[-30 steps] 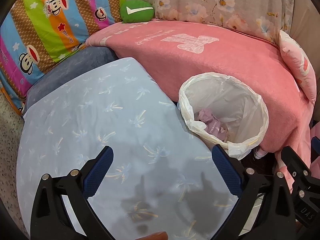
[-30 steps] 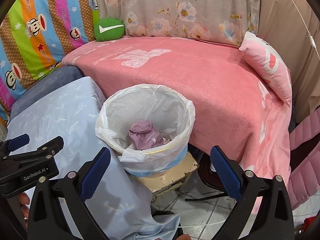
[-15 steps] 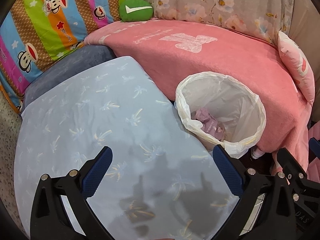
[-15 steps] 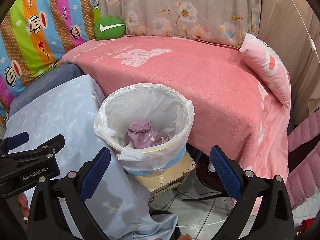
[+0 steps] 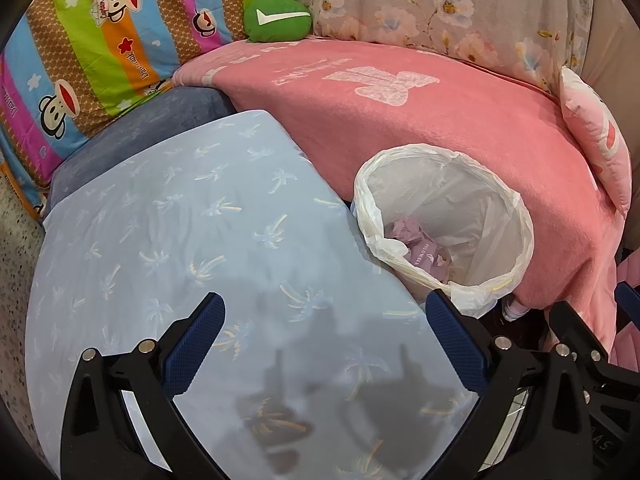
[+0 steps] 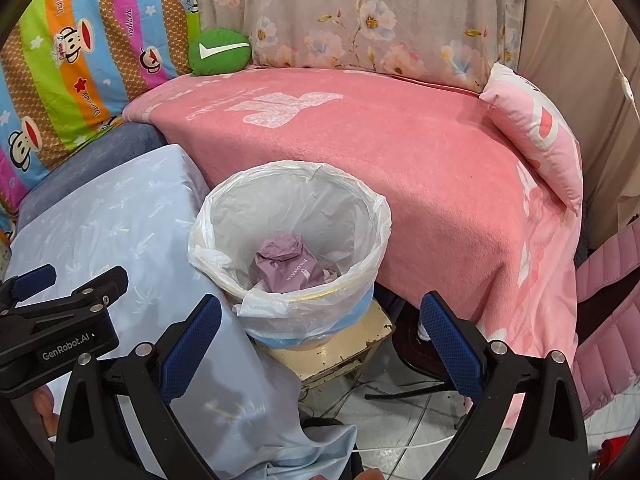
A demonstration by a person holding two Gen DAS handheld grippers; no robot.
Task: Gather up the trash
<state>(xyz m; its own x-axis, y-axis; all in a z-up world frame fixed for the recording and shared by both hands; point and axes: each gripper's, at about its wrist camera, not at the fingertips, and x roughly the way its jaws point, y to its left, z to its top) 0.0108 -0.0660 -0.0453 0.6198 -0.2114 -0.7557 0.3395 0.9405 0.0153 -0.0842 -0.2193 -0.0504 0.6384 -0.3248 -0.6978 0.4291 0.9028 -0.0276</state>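
Left wrist view
Left tool (image 5: 322,330): its blue-padded fingers are standing spread wide with nothing between them, hanging over a pale blue cloth printed with palm trees (image 5: 192,236).
Waste bin: a round bin lined with a thin white plastic bag (image 5: 516,216) is sitting just right of the blue cloth, its far side against a pink fleece blanket (image 5: 400,128).
Trash: a crumpled mauve paper wrapper (image 5: 416,246) is lying at the bottom of the bin, partly hidden by the near rim.
Right tool: only its black frame is showing at the lower right edge, so this view is not telling how its fingers stand.
Backdrop: a green round cushion with a white tick mark (image 5: 278,20) is resting at the blanket's far edge, between a striped monkey-print fabric (image 5: 80,52) and a grey floral fabric (image 5: 440,12).

Right wrist view
Right tool (image 6: 320,324): its fingers are gaping wide and empty, framing the near side of the bin.
Waste bin: the white bag (image 6: 224,256) is folding over the rim, and the bin is standing on a chipped cream stool (image 6: 344,350) above a tiled floor (image 6: 400,420).
Trash: the mauve wrapper (image 6: 286,266) is sitting inside the bin, clear of both tools.
Left tool (image 6: 60,300): it is reaching in from the left over the blue cloth, seen side-on, with part of a hand (image 6: 42,404) under it.
Pillow: a pink and white pillow (image 6: 536,128) is lying on the blanket's right end.
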